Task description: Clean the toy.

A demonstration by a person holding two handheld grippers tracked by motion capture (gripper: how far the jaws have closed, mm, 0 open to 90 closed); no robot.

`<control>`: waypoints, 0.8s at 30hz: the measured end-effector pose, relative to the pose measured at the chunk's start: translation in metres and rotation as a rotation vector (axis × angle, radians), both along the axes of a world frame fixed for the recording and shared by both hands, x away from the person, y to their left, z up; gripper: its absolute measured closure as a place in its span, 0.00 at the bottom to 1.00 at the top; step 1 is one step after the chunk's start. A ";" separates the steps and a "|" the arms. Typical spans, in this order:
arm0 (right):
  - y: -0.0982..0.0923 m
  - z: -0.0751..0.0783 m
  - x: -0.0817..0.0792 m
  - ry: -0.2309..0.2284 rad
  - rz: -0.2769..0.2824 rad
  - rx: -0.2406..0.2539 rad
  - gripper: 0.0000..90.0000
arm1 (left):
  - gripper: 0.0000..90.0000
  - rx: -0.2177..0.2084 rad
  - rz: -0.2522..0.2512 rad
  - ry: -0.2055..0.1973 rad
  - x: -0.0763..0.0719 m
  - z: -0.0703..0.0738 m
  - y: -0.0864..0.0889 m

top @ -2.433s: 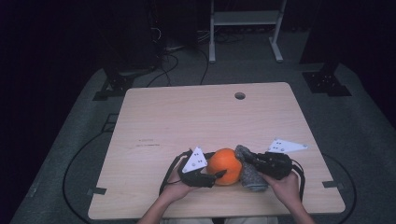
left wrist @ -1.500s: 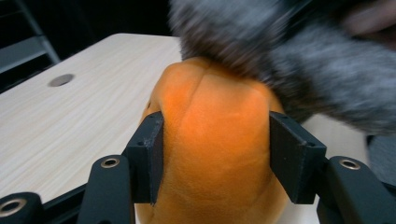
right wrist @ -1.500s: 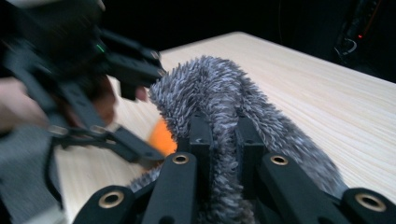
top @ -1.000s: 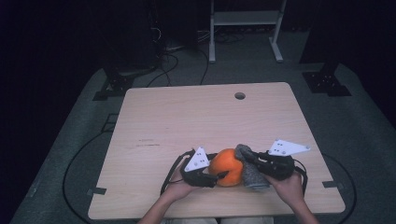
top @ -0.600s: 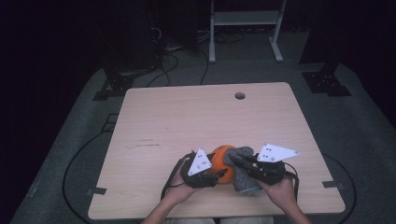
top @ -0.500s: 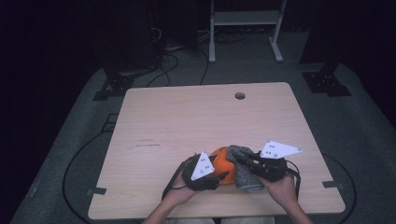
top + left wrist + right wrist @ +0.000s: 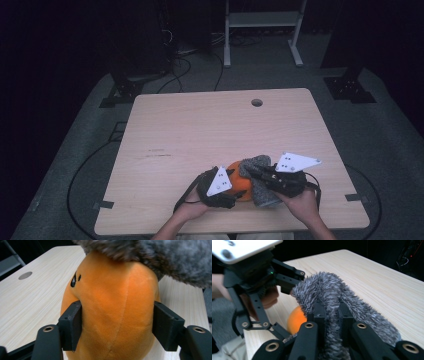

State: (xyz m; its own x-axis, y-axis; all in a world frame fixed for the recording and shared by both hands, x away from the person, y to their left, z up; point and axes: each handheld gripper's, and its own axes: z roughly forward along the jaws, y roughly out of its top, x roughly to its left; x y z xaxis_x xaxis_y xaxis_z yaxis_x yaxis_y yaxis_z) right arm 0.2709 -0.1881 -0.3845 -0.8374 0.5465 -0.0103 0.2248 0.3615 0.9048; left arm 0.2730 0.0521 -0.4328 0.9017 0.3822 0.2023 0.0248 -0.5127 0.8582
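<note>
Near the front edge of the wooden counter (image 7: 210, 130), an orange plush toy (image 7: 239, 184) sits between the two claws. The left claw (image 7: 117, 325) has the toy's rounded body between its two black jaws, both pads pressing into the orange fabric; those jaws have just been easing wider, yet the plush fills the gap. Two small black stitched marks show on the toy's upper left side. The right claw (image 7: 329, 322) is pinched on a fold of shaggy grey fur fabric (image 7: 337, 297), which drapes over the toy's top. No readable writing shows.
</note>
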 end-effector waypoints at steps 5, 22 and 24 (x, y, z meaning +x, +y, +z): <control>-0.021 -0.014 0.015 0.077 -0.055 0.061 0.89 | 0.37 -0.026 -0.002 0.010 0.003 -0.001 -0.002; -0.034 -0.023 0.020 0.150 -0.090 0.117 0.90 | 0.41 -0.152 0.083 0.141 0.016 0.004 0.010; -0.035 -0.021 0.018 0.145 -0.103 0.105 0.90 | 0.41 -0.156 0.092 0.146 0.016 0.005 0.010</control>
